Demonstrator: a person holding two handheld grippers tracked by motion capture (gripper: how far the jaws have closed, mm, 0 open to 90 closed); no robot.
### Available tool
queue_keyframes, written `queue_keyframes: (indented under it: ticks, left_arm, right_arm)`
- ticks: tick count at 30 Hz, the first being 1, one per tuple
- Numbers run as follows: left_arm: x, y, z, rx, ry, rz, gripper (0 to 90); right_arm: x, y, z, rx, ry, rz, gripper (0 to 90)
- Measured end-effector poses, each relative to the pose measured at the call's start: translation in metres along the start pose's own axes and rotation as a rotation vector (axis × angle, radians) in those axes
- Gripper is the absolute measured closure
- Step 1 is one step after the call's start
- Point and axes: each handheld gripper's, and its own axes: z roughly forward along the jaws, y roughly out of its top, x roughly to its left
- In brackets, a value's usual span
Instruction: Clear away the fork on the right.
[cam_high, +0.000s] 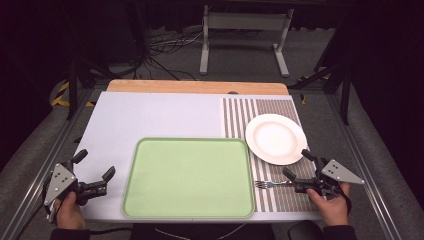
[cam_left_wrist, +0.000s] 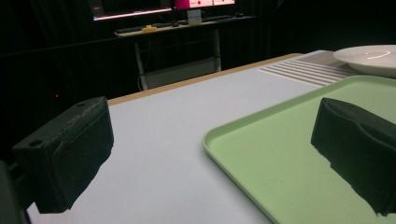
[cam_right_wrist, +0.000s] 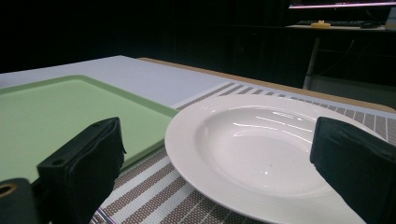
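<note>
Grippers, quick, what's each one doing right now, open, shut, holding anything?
Left gripper: open, holding nothing, beside the green tray.
Right gripper: open, holding nothing, jaws spread toward the white plate, fork on the striped mat just beside it.

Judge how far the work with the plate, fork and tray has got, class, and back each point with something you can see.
Done: nothing visibly; the green tray is bare. In hand: the right tool hovers open near the white plate, gripping nothing; the left tool waits open beside the tray's left edge. Left: the plate and the fork both lie untouched on the striped mat, so probably every move remains.
</note>
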Motion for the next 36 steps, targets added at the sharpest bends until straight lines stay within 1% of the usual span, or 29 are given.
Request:
queue_keyframes:
  ticks: [3,7,9,11,21,23,27,32,34,35,36]
  left_arm:
    - [0.000,0.000,0.000,0.003,-0.001,0.004,0.0]
    - [0.000,0.000,0.000,0.001,0.000,0.000,0.0]
    - [0.000,0.000,0.000,0.005,0.001,0.007,0.0]
    - [0.000,0.000,0.000,0.001,0.000,0.001,0.0]
    - [0.000,0.000,0.000,0.004,0.000,0.003,0.0]
    - [0.000,0.000,0.000,0.009,0.002,0.009,0.0]
    - [0.000,0.000,-0.001,0.007,0.009,0.005,0.0]
    - [0.000,0.000,-0.002,0.009,0.012,-0.002,0.0]
    - [0.000,0.000,-0.002,0.011,0.013,-0.003,0.0]
    - [0.001,0.000,-0.002,0.010,0.012,-0.003,0.0]
    - [0.001,0.000,-0.002,0.010,0.012,-0.003,0.0]
  right_arm:
    - [0.000,0.000,0.000,-0.004,0.005,0.001,3.5]
    - [0.000,0.000,0.001,-0.002,0.011,-0.003,3.5]
    - [0.000,0.000,0.001,-0.003,0.014,-0.002,3.5]
    - [0.000,0.000,0.000,-0.004,0.012,-0.002,3.5]
    - [0.001,0.001,0.001,-0.011,0.019,-0.005,3.5]
    - [0.000,0.002,0.001,-0.017,0.020,0.005,3.4]
    - [-0.001,0.014,0.011,-0.019,0.030,0.016,3.4]
    - [0.001,0.027,0.027,-0.001,0.054,-0.007,3.4]
    - [0.001,0.029,0.029,-0.001,0.055,-0.011,3.4]
    - [0.002,0.034,0.033,-0.004,0.058,-0.023,3.5]
    - [0.003,0.036,0.034,-0.008,0.063,-0.020,3.5]
